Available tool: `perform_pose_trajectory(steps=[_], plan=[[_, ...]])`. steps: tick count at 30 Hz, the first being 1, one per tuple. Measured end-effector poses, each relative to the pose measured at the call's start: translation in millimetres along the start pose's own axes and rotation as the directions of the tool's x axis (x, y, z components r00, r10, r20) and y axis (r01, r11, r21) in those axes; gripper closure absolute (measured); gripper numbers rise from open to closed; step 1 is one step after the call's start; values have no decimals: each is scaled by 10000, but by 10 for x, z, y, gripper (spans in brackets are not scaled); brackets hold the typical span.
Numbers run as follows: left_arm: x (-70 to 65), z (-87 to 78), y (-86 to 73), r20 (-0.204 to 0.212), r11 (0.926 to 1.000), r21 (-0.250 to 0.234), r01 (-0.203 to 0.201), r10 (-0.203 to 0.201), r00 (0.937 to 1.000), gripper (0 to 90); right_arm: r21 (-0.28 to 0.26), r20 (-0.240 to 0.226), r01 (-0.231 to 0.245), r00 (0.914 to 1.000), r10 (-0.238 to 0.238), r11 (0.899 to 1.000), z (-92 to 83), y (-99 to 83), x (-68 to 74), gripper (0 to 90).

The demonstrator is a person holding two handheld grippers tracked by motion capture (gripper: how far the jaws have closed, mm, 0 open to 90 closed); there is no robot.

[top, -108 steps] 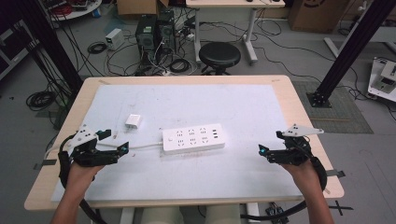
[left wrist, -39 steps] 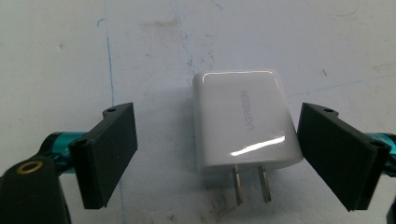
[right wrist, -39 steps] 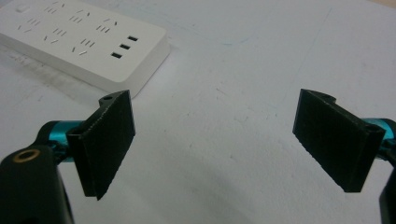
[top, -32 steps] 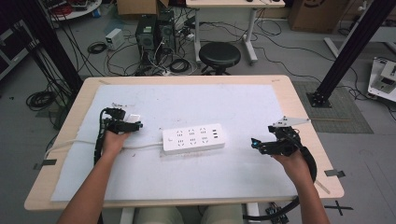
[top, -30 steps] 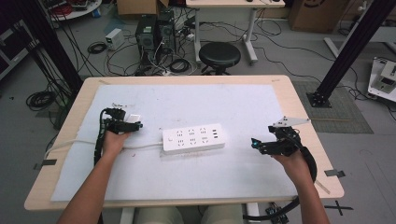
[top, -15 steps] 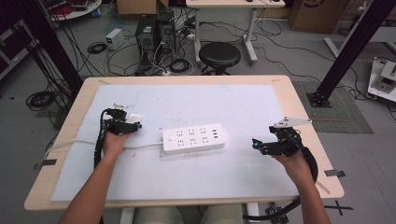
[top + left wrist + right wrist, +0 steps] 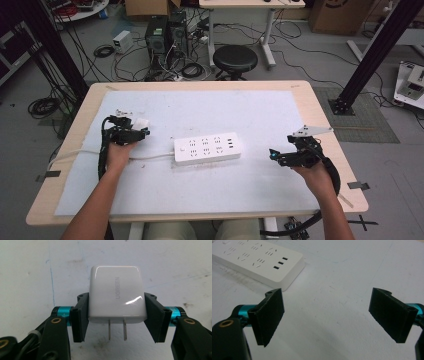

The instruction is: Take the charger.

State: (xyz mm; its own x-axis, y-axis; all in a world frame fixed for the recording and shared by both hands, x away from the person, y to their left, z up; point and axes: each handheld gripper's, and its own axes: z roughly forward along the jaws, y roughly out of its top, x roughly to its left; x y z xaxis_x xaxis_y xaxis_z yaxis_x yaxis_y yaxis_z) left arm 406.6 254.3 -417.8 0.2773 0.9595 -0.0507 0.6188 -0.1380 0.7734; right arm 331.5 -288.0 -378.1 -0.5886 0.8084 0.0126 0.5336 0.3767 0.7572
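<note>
Left gripper clamping a white charger above the table's left side

The table (image 7: 320,125) is bearing the power strip (image 7: 207,149) at its middle; the right gripper (image 7: 325,315) is hovering beside it, jaws standing wide apart, while the left gripper (image 7: 116,316) is squeezing the charger (image 7: 116,295), prongs pointing toward the camera.

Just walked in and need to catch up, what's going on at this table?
A person works with a gripper in each hand. The left gripper has its fingers shut on a white UGREEN wall charger, prongs pointing back toward the hand. The right gripper is open over the mat, near the white power strip, which lies between both hands.
</note>
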Motion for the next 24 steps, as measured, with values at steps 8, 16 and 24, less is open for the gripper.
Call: perform_pose_trajectory(steps=[8, 16, 24], plan=[[-114, -191, 24, 435, 9984, -463, -315, 336, 9985, 426, -61, -84, 53, 10000, -54, 10000, -5, 10, 30, 132], [-350, -557, 97, 1238, 9858, -1441, -862, 1044, 9868, 427, -120, -154, 75, 9999, -77, 9999, -12, 3, 63, 132], [-447, -760, 145, 1823, 9755, -1873, -1157, 1503, 9717, 426, -134, -271, 144, 9995, -147, 9998, -3, 24, 89, 132]])
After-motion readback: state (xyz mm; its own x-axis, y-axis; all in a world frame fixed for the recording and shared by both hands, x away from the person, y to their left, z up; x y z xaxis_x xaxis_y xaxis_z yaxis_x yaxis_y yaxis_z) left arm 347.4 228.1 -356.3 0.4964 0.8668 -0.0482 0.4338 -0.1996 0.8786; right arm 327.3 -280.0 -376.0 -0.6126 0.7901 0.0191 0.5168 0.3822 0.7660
